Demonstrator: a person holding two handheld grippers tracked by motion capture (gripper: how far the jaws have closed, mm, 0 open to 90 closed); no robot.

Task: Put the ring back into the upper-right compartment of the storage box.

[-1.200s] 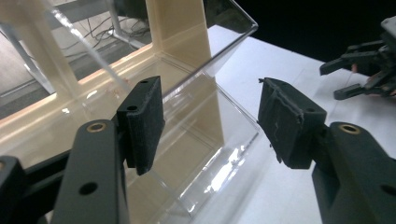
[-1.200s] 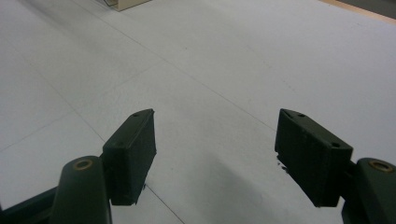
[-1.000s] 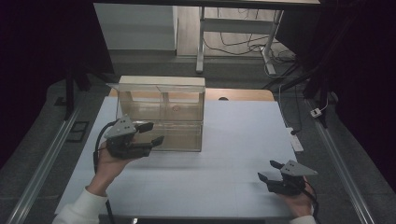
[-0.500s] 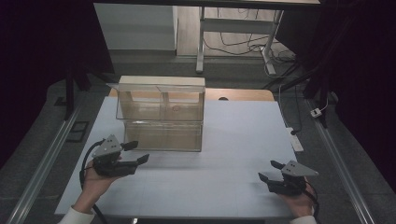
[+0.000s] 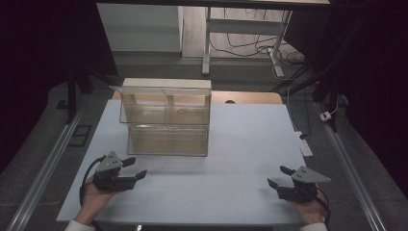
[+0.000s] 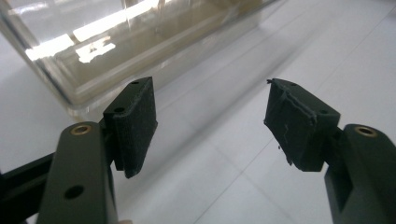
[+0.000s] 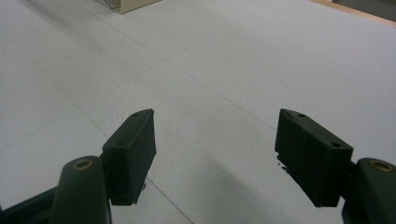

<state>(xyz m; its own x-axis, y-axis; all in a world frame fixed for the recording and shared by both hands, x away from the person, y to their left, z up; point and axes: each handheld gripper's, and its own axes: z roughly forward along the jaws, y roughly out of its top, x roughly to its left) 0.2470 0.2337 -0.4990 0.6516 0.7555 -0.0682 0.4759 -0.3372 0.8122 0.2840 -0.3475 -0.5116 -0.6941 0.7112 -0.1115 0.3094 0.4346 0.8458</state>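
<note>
A clear plastic box (image 5: 166, 118) stands at about 12 o'clock on the white table (image 5: 240, 144), well back from both hands. It is see-through with a pale, cream-coloured top edge, and it reads as 2 tiers: an upper part split by a divider into 2 compartments, and a lower part that juts slightly toward the person. A small ring-like mark shows in the upper right compartment (too small to tell what it is); nothing else can be made out inside.

The left gripper (image 5: 134, 168), at about 8 o'clock, sits low over the table near the box's front left corner, apart from it. Its jaws have just been opening and stand wide with nothing between them; in the left gripper view (image 6: 210, 116) the box's lower wall (image 6: 140, 51) lies just beyond the pads.

The right gripper (image 5: 278, 177), at about 4 o'clock, rests gaping over bare table (image 7: 233, 70), nothing held.
</note>
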